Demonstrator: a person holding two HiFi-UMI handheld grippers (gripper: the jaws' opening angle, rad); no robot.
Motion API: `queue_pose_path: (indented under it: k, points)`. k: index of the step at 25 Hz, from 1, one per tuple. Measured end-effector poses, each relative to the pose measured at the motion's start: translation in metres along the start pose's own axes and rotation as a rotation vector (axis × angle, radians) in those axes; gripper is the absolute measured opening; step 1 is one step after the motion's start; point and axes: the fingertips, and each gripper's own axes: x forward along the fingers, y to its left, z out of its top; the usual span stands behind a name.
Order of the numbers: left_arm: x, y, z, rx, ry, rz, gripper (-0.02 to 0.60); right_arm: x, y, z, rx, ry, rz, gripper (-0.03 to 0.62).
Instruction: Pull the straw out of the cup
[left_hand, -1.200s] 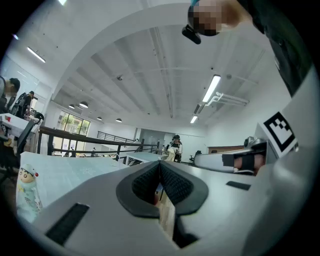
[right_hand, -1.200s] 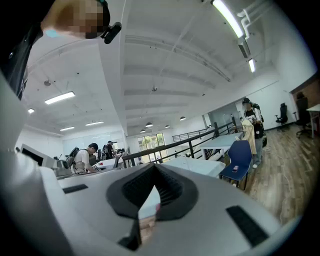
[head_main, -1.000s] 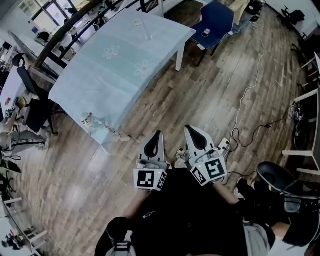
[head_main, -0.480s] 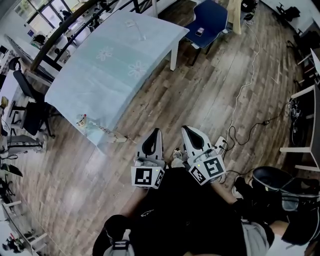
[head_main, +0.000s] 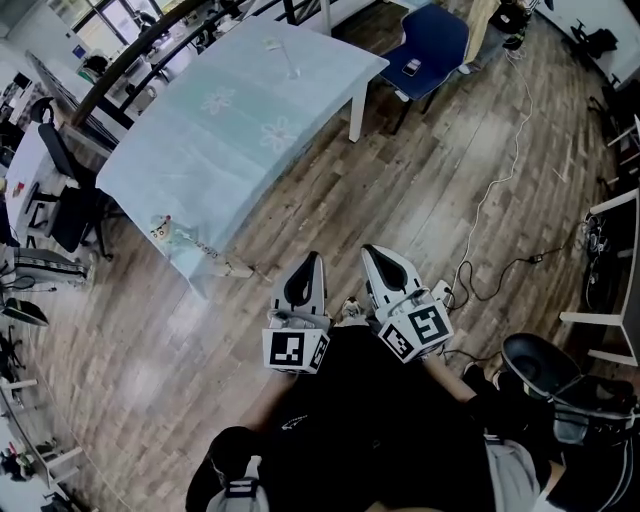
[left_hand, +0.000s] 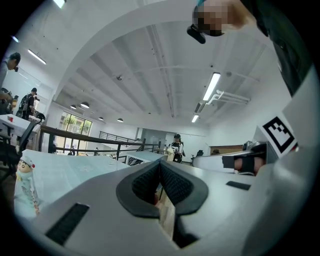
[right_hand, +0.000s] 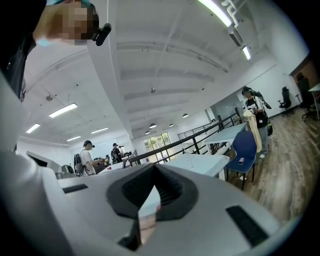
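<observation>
Jaws pressed together on left gripper and right gripper, well apart from table.

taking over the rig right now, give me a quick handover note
Left gripper: jaws shut, nothing between them.
Right gripper: jaws shut, also empty.
Both are held close to the body above the wooden plank floor, short of the table under the light blue cloth.
Things: a small pale round-topped object stands at the table's near corner; too small to tell whether it is the cup, and no straw can be made out.
Done: nothing yet.
Left: reach the table, find the cup, pull the straw out.
</observation>
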Motion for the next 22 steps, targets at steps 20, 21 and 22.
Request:
queue_pose_path:
  k: [20, 21, 22]
  points:
    - [0.042, -0.015, -0.018, 0.005, 0.009, 0.02, 0.015, 0.019, -0.04, -0.006, -0.026, 0.049, 0.035, 0.009]
    - [0.046, -0.011, -0.019, 0.005, 0.01, 0.019, 0.015, 0.023, -0.041, -0.005, -0.03, 0.047, 0.039, 0.009]
    - [0.052, -0.007, -0.018, 0.003, 0.008, 0.018, 0.015, 0.028, -0.043, -0.004, -0.035, 0.044, 0.042, 0.009]
